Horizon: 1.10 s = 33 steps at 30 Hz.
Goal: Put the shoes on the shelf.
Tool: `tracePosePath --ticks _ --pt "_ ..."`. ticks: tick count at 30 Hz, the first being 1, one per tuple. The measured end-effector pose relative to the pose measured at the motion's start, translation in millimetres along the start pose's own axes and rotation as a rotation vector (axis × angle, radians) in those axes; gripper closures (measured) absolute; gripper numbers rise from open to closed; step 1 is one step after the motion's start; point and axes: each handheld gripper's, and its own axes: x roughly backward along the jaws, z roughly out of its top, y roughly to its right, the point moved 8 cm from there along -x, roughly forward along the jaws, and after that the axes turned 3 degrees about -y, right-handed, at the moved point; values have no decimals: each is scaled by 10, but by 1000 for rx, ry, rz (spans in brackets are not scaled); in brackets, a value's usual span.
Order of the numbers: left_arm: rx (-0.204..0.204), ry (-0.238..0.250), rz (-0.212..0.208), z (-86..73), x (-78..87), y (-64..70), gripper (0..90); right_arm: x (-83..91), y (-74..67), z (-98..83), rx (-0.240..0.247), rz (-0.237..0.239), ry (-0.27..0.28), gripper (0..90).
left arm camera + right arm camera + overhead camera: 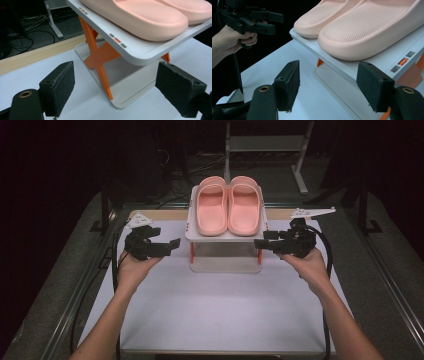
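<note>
A pair of pink slippers [228,205] lies side by side on the top shelf [220,237] of a small white rack with orange cross legs [100,53]. My left gripper [166,237] hovers just left of the rack's front corner, its jaws open and pointing at it. In the left gripper view its pads [60,85] stand wide apart around the shelf corner [140,56], touching nothing. My right gripper [262,239] is at the rack's right front corner, also open. Its own view shows the nearer slipper [372,32] above the shelf rim [332,62], and the left gripper [270,21] beyond.
The rack stands at the back middle of a white table sheet [215,310], its base plate [225,265] flat on it. A wooden strip [160,214] edges the far side. A grey metal stand [300,175] and cables lie on the dark floor behind.
</note>
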Motion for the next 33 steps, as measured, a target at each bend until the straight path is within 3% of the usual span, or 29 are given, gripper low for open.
tracePosePath --ticks 20,33 --pt "12 -15 8 -299 28 -63 127 60 -27 -251 -14 32 2 342" --pt "9 -13 26 -466 73 -71 112 26 -2 -540 -51 49 -18 339"
